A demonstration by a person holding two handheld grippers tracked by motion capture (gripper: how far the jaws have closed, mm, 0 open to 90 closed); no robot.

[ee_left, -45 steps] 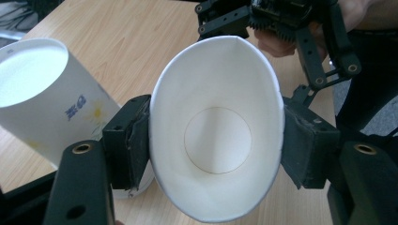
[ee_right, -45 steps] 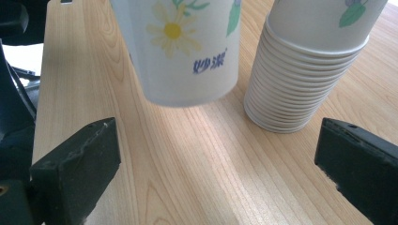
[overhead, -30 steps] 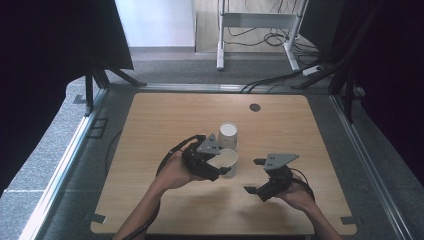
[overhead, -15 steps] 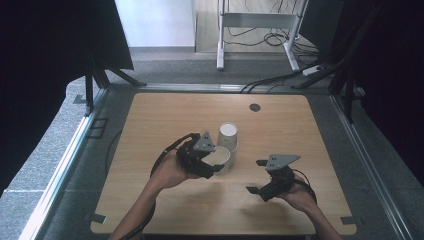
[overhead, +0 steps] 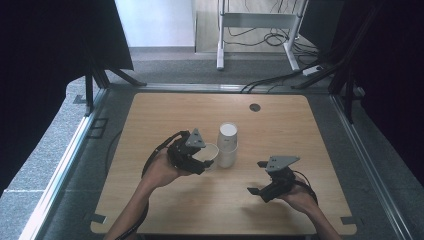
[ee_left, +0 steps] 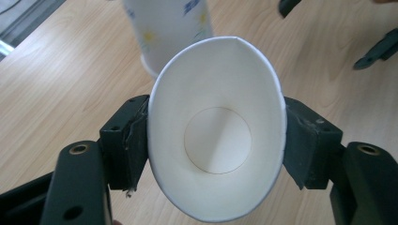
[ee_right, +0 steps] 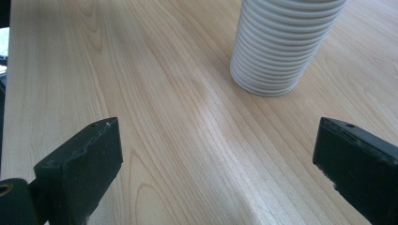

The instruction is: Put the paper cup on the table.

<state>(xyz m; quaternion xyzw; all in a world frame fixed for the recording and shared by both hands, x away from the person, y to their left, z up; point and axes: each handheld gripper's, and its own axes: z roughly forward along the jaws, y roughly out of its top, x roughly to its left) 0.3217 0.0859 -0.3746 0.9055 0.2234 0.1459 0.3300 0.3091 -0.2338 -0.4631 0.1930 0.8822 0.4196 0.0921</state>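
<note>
My left gripper (ee_left: 213, 154) clamps one cup (ee_left: 216, 136), squeezed oval, beside the stack (overhead: 227, 145). Right gripper (ee_right: 216, 173) open, idle. Separation looks done; placement remains.

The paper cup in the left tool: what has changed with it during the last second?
The left tool, shut on the single paper cup, has drawn it leftward, away from the cup stack; cup and stack now stand apart. The stack and the open right tool stayed in place.
</note>
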